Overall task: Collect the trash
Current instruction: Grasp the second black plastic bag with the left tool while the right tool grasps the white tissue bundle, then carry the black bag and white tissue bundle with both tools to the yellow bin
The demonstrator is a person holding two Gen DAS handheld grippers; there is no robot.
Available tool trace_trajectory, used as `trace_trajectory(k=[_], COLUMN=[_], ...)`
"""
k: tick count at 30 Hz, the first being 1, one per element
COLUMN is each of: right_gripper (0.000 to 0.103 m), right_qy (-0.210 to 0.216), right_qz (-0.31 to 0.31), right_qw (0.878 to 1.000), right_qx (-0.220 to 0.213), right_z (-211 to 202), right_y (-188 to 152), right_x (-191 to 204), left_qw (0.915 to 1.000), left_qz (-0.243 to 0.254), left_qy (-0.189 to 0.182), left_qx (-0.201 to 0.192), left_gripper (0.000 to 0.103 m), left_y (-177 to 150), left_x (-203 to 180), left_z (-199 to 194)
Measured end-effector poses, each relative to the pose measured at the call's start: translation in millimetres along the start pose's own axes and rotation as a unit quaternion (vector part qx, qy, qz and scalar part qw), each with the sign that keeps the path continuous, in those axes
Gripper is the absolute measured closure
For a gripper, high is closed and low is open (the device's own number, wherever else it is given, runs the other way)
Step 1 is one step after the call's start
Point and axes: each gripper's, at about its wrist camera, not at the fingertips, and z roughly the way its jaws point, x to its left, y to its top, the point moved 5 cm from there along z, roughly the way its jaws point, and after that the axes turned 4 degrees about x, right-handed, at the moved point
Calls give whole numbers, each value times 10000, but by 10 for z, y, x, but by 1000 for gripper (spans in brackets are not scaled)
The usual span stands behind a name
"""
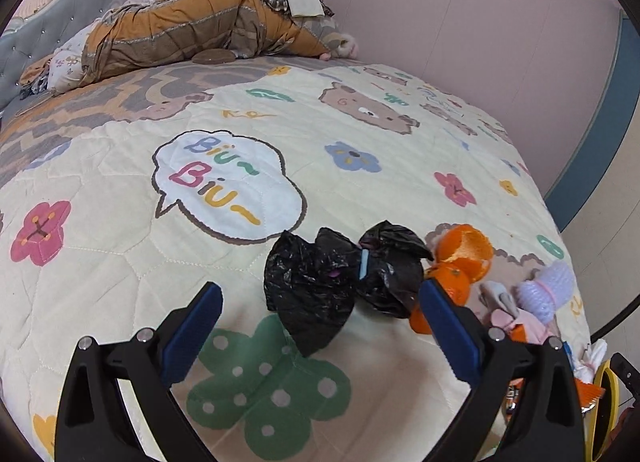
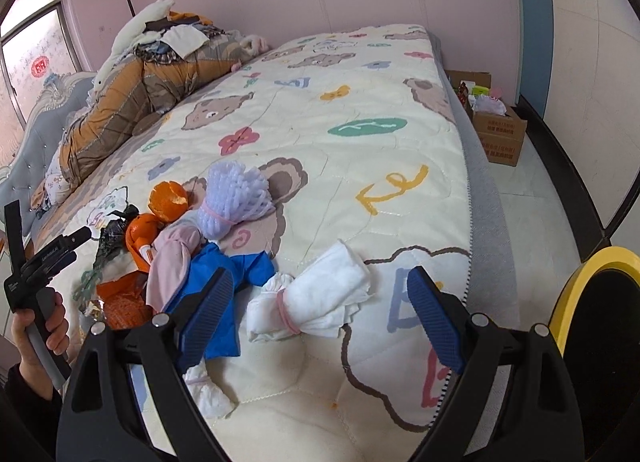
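Trash lies in a heap on the cartoon bedspread (image 1: pixel 120 282). A crumpled black plastic bag (image 1: pixel 340 282) sits just ahead of my left gripper (image 1: pixel 320 298), whose blue pads stand open on either side of it without touching. Orange peel (image 1: pixel 460 258), a purple foam net (image 1: pixel 548 290) and a pink bundle (image 1: pixel 516 322) lie to the bag's right. In the right wrist view a white tissue bundle (image 2: pixel 316 310) tied with a pink band lies between the spread fingers of my open right gripper (image 2: pixel 320 282). A blue wrapper (image 2: pixel 224 282), the foam net (image 2: pixel 236 194) and the peel (image 2: pixel 168 202) are to its left.
A yellow-rimmed black bin (image 2: pixel 592 302) stands by the bed's near corner. Cardboard boxes (image 2: pixel 496 130) sit on the floor beyond the bed edge. A piled quilt and clothes (image 1: pixel 200 30) lie at the headboard. A hand (image 2: pixel 40 326) holds the left gripper (image 2: pixel 74 248).
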Motion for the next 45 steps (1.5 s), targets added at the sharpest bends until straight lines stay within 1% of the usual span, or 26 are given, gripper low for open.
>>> trace_trajectory(k=[4,9,13,14,15,17,18,19,20,21,24,25,26,28,30,35,38,45], right_gripper=[18,18,19,20,24,28,31,34,35,38,43,47,49,54,56,59,59,59], right_qy=[-19,11,56,89,99,68,55,47,34,17,-58,-67,-61,-71,-62,101,199,318], right_qz=[41,21,32,35,33,7,-15,-21,-8,3,-12,-38,-67,-123,-151,-109,-92,-72], right_qw=[9999,9995,9991,9989,9988,9986,9985,9984,9983,9981,9974,9975,9976,9977,9979,9987,9991,9994], right_qx=[135,313,423,458,483,518,545,560,579,611,715,709,691,662,623,490,354,89], right_z=[139,326,457,491,521,567,589,603,617,635,680,679,672,657,641,554,451,210], right_y=[-14,-23,-33,-43,-51,-66,-73,-80,-86,-91,-117,-121,-125,-129,-130,-105,-80,-45], right_x=[21,77,116,125,132,139,141,143,133,121,108,115,119,132,138,136,135,130], left_qw=[9999,9995,9987,9985,9983,9980,9978,9977,9973,9968,9961,9959,9959,9962,9965,9968,9967,9964], left_qz=[37,-73,-168,-157,-129,-38,45,117,198,258,567,652,679,671,605,601,608,619], left_qy=[18,-17,-157,-223,-268,-344,-388,-423,-486,-546,-489,-467,-444,-438,-470,-464,-490,-562], left_qx=[97,314,450,477,504,522,530,523,517,531,457,427,395,349,337,253,227,103], left_gripper=[8,8,11,14,15,23,24,30,38,41,55,61,65,68,72,87,92,95], left_y=[49,139,149,138,124,97,80,65,50,40,19,13,16,28,34,72,92,119], left_x=[-16,-29,-69,-94,-123,-181,-223,-260,-306,-342,-477,-513,-524,-520,-492,-482,-486,-506], left_z=[152,389,543,568,589,608,614,611,604,600,581,574,566,547,527,426,354,134])
